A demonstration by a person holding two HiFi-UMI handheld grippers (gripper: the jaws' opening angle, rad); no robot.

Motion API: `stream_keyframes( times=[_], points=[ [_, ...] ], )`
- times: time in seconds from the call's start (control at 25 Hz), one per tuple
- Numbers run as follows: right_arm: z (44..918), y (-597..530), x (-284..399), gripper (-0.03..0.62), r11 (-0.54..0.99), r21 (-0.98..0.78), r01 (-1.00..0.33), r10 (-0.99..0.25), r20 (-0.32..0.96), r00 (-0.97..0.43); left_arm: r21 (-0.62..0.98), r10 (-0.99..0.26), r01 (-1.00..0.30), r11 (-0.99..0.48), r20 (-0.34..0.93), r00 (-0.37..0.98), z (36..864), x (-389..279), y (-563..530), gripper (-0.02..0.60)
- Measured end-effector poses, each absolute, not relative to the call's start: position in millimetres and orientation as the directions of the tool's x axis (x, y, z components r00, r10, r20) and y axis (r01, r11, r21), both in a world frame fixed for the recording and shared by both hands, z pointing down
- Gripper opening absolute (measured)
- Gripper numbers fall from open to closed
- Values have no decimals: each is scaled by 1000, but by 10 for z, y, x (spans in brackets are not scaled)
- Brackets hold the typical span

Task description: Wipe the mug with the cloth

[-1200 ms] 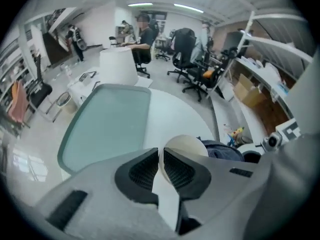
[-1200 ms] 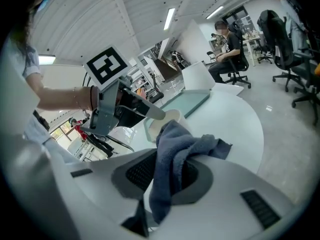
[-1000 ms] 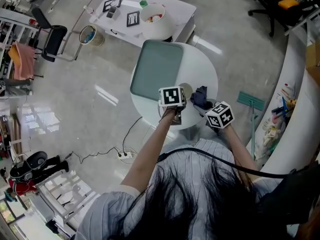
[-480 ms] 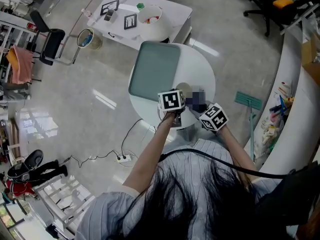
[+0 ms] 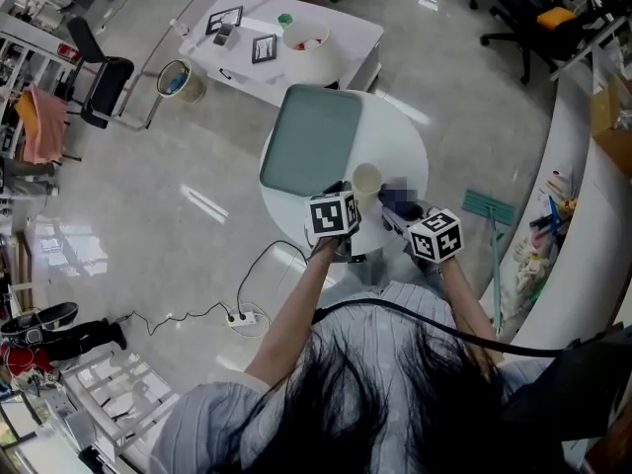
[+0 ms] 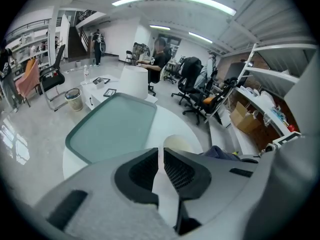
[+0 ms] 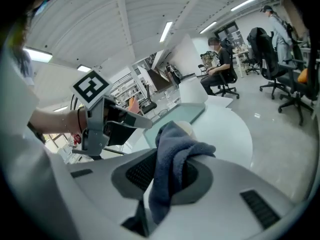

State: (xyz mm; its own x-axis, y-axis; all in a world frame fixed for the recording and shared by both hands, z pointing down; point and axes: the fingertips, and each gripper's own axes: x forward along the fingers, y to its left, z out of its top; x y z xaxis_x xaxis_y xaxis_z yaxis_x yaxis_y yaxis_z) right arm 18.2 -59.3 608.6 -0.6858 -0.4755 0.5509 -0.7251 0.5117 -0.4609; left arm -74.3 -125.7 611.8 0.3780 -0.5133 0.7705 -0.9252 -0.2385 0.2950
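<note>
Nearest you, your right hand-held gripper (image 7: 169, 159) is clamped on the dark blue cloth (image 7: 172, 139); the fabric is pinched between the jaws and bunches up over their tips, with a tail hanging down toward you; your left hand-held gripper (image 6: 161, 151) has its jaws drawn almost together, only a thin slit between them, and I can make out nothing gripped there.

Just past both sets of jaws stands the cream mug (image 5: 366, 178), upright with its mouth up, so its long axis is vertical; it sits about the middle of the round white bench (image 5: 400, 156), just beside the near right corner of the green tray (image 5: 311, 138); in the head view it lies between your two hands.

From the cloth, the mug is straight ahead and slightly left; in the right gripper view only its rim peeks out behind the bunched fabric; from the left jaws it is just ahead and a touch right, and that hand looks the nearer of the two; my judgement is that the left would have to open to steady the mug while the right brings the cloth forward against its wall; whether a handle faces you I cannot tell.

Beyond the mug, the tray covers the far left part of the bench and is bare.
</note>
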Motion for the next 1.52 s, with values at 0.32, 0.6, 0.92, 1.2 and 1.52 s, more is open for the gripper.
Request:
stream_keyframes(
  times=[0.32,0.6,0.92,1.2,1.52],
  points=[
    [5784,-368,10,80,471,-466,-749,-550,509,-663,391,-497,-849,-355,691,526,5848,-794,-885,48],
    [5671,-87,-130,80,495,-433,-753,-552,513,-658,419,-460,-793,-443,653,602,5817,-781,-471,48],
    [5557,42,-112,80,500,-419,-758,-557,515,-652,454,-450,-759,-466,618,645,5799,-679,-182,48],
    [5465,52,-128,80,496,-441,-748,-555,501,-664,410,-454,-753,-514,615,645,5645,-661,-80,46],
    [5453,325,-53,80,512,-446,-734,-540,497,-679,366,-458,-749,-552,618,639,5532,-504,202,44]
  ],
)
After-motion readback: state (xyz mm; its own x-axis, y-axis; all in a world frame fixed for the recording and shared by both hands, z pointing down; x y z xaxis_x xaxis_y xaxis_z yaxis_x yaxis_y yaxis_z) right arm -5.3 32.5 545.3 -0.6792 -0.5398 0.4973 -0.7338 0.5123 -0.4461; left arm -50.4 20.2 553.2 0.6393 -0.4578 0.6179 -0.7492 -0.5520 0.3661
